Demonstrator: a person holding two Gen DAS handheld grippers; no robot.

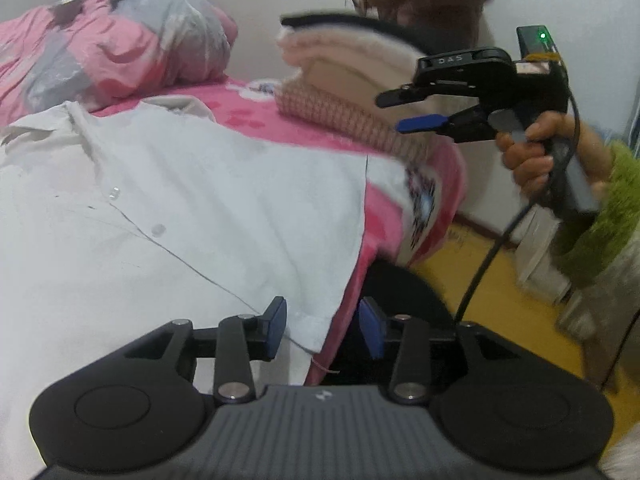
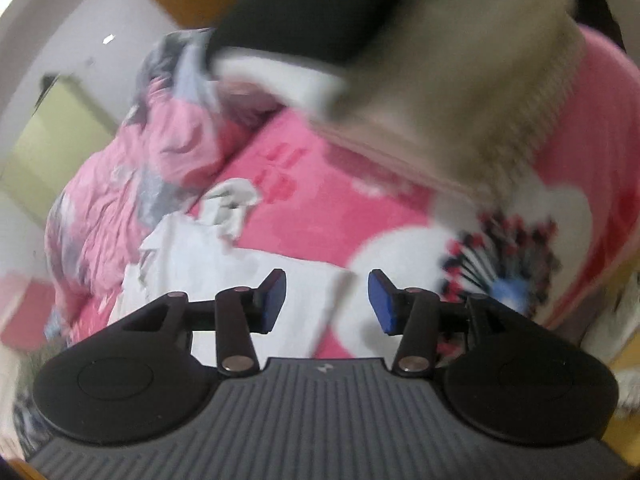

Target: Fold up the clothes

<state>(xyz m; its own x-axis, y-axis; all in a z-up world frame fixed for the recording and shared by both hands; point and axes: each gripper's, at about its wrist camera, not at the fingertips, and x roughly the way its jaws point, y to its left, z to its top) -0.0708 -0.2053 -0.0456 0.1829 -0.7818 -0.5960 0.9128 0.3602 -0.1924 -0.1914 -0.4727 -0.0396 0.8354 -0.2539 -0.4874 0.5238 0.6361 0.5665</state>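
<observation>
A white button-up shirt point(image 1: 180, 200) lies spread flat on a pink blanket point(image 1: 280, 120), collar at the far left. My left gripper point(image 1: 324, 326) is open at the shirt's near right corner, and the hem corner lies between its blue pads point(image 1: 370, 328) without being pinched. My right gripper point(image 1: 394, 114), held in a hand, hovers open above the bed's right end, near a stack of folded clothes point(image 1: 340, 80). In the right wrist view the right gripper point(image 2: 328, 300) is open and holds nothing, high above the white shirt point(image 2: 224, 272). That view is blurred.
A crumpled pink and grey quilt point(image 1: 120, 48) is heaped at the back left. The folded stack point(image 2: 440, 100) fills the top of the right wrist view. The bed edge drops to a yellow floor point(image 1: 480, 280) on the right. A person stands behind the stack.
</observation>
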